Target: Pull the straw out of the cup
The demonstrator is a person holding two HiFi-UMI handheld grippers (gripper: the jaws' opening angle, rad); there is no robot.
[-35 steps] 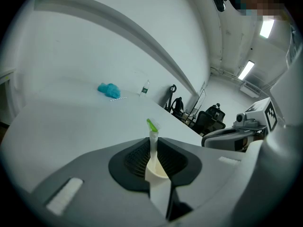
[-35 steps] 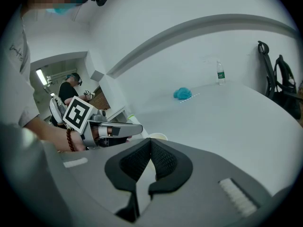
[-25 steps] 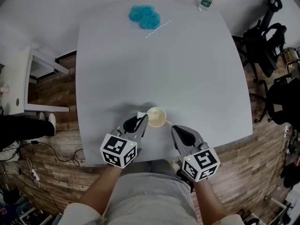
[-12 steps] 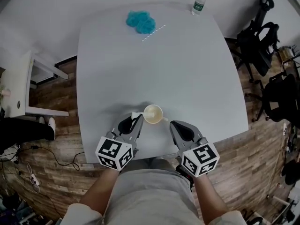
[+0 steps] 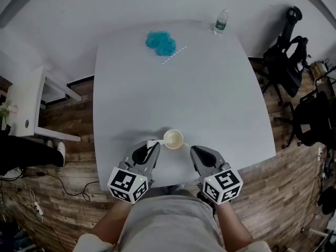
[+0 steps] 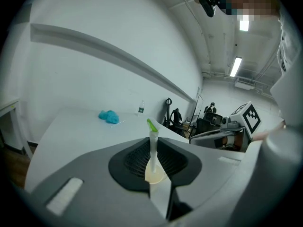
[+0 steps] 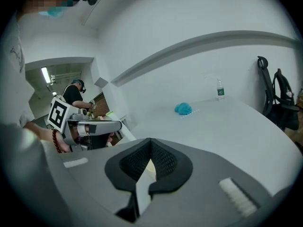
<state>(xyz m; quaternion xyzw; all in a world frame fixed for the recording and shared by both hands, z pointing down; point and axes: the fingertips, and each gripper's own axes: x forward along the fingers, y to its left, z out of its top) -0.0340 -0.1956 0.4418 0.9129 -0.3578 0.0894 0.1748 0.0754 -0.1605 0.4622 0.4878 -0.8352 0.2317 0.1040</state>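
Now the left gripper (image 5: 156, 145) pinches the straw (image 6: 152, 143) beside the empty-looking cup (image 5: 173, 139), the right gripper (image 5: 193, 150) closed on nothing.

Both tools are pale grey moulded shells. The left tool (image 5: 156, 146) and the right tool (image 5: 193, 151) each taper to a narrow nose lined with black pads (image 6: 135, 161) that have a fine mesh texture (a small diamond weave, seen close up). At the back of each sits a white cube (image 5: 129, 184) printed with black square markers. The person wears a light grey top (image 5: 168, 219) with pale sleeves (image 5: 89, 243). Dark beads (image 7: 56, 143) circle the wrist behind the left tool.
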